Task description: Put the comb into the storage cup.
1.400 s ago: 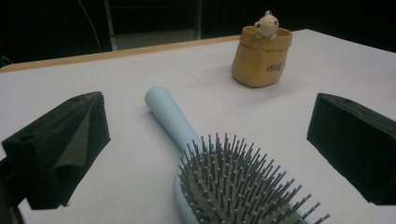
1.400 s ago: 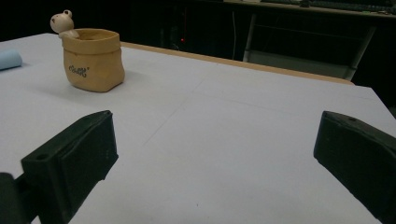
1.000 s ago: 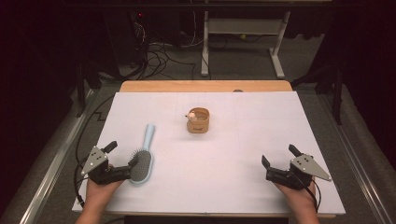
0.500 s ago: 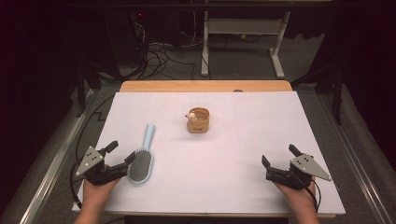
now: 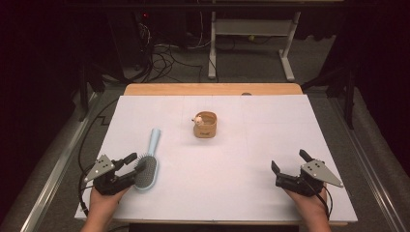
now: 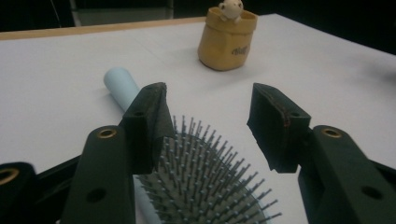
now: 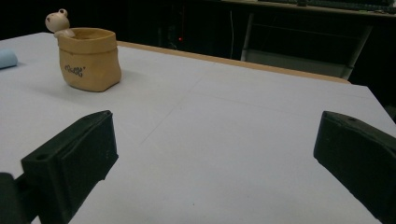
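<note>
overhead, both hand-held grippers agape over white table, hairbrush beneath left, dark room.

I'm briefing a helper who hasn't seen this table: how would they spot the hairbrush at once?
Start at the white table and go to its near left corner, where the left gripper sits with open jaws. The hairbrush lies flat by those jaws, bristles up, its handle pointing away from the person. It is pale blue and long, unlike the squat tan pot farther back.

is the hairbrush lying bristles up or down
Bristles up: the hairbrush lies flat on the table, pins pointing upward between the left gripper jaws.
</note>
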### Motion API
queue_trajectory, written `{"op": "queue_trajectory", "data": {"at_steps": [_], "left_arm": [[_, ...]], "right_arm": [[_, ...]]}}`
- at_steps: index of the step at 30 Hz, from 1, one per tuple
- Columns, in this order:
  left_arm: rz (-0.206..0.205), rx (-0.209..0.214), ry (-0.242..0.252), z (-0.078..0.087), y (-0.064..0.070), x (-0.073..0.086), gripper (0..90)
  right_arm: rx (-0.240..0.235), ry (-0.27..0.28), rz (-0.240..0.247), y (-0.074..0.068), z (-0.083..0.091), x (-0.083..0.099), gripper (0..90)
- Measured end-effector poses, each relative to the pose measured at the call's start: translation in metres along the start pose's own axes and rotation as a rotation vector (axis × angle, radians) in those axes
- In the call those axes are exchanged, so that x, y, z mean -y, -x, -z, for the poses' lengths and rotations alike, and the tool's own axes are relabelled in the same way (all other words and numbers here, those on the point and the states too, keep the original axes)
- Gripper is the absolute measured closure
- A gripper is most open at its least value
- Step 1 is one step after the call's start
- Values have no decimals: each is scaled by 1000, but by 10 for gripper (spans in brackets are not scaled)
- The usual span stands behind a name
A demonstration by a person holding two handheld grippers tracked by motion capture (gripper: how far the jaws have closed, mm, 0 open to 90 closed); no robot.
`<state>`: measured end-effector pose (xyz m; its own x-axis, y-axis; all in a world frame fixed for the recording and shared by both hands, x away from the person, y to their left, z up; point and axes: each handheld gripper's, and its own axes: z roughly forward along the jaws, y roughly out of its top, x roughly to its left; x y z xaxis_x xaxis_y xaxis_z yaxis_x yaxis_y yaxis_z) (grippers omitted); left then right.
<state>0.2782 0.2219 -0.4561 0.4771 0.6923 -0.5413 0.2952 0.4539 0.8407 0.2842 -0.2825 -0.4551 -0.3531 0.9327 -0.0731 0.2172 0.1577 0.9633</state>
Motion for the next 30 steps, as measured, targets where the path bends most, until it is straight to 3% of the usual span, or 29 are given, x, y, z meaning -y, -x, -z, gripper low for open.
{"op": "queue_trajectory", "data": {"at_steps": [1, 3, 6, 9, 11, 13, 15, 20, 23, 25, 30], "left_arm": [[0, 0, 0, 0, 0, 0, 534], [-39, 41, -41, -1, 10, 9, 608], [-39, 51, -66, -3, 16, 13, 696], [-29, 30, -129, -6, 24, 21, 784], [-65, 2, -156, -8, 28, 25, 845], [-69, -4, -170, -9, 29, 27, 898], [-92, -20, -200, -11, 30, 32, 900], [-102, -41, -223, -13, 30, 35, 900], [-135, -69, -265, -16, 30, 43, 900], [-180, -91, -303, -17, 31, 49, 900], [-220, -109, -319, -19, 34, 54, 900]], "right_arm": [[0, -1, -1, 0, 0, 0, 1], [0, 2, -7, 1, 0, 0, 1], [3, 7, -14, 3, 2, 0, 1], [4, 6, -23, 3, 2, 0, 1], [3, 9, -20, 3, 2, 0, 1], [3, 9, -23, 3, 2, 0, 1], [4, 10, -22, 3, 3, 0, 1], [7, 10, -29, 3, 3, -1, 1], [8, 14, -35, 4, 5, -1, 1], [8, 14, -37, 4, 5, 0, 1], [10, 9, -45, 6, 3, 0, 1]]}}
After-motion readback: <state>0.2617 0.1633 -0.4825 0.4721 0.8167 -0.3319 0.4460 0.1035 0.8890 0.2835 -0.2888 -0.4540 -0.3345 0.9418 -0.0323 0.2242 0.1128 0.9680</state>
